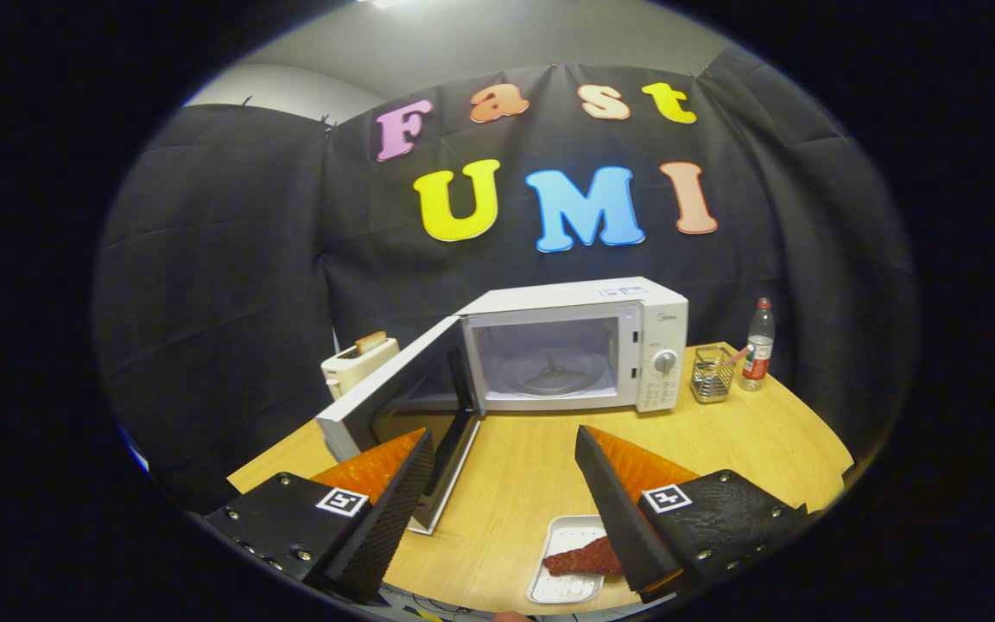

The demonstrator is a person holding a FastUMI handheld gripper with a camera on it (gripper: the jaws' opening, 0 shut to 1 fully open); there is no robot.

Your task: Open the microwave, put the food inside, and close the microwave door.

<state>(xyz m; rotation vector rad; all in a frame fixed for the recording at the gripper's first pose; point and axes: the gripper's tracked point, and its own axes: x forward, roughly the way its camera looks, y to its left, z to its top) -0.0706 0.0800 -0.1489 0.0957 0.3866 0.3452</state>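
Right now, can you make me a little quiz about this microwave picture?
1. True or false: the microwave door is open.
2. Where is the tray of food? A) inside the microwave B) on the table C) on the toaster
3. Fill in: the gripper fingers are spread ____, holding nothing.

Key: 1 true. 2 B, by the right finger. 3 open.
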